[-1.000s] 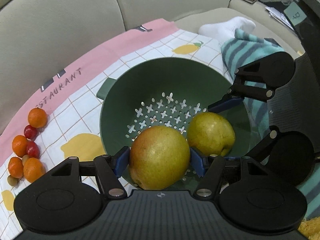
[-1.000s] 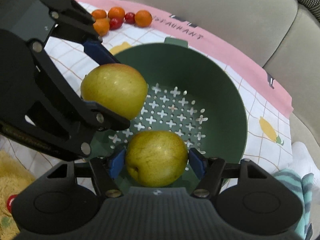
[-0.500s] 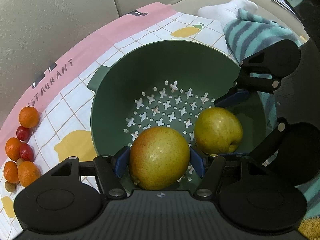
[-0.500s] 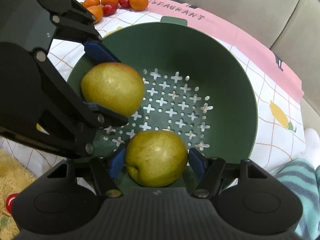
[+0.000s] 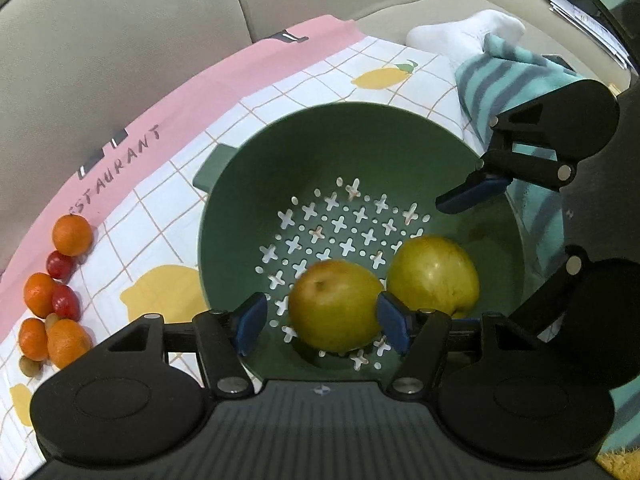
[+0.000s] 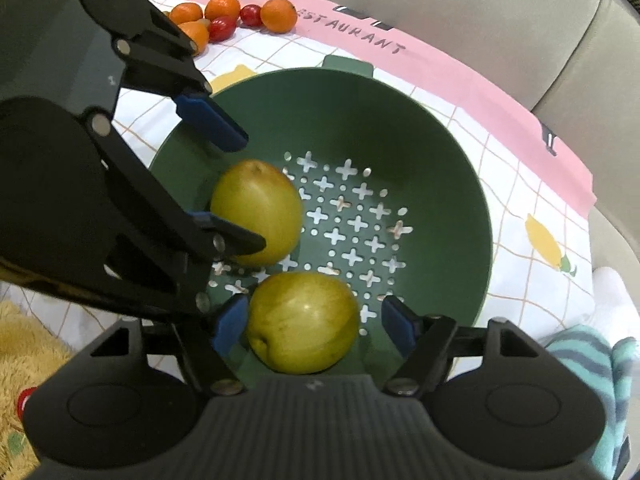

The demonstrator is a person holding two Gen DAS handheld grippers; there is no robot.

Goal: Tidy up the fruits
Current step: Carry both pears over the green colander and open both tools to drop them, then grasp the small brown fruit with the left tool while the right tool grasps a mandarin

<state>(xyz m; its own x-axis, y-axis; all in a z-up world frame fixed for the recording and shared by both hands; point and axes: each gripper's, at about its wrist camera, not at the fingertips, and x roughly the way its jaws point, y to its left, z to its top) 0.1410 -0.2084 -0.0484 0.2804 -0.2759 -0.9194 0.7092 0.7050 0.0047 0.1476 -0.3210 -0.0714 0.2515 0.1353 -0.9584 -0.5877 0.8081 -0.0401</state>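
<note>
Inside: two smooth round pears [image 5: 336,310] in perforated green plastic colander [image 5: 280,152].

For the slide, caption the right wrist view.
Right gripper releases a pear beside another pear in the green colander.

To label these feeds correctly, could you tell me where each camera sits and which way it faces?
Left wrist: on the left gripper, looking down into the green colander; own open fingers show.
Right wrist: on the right gripper, likewise facing down; its jaws have just been opening around a pear.
Shared: colander, pears, tangerines.
</note>
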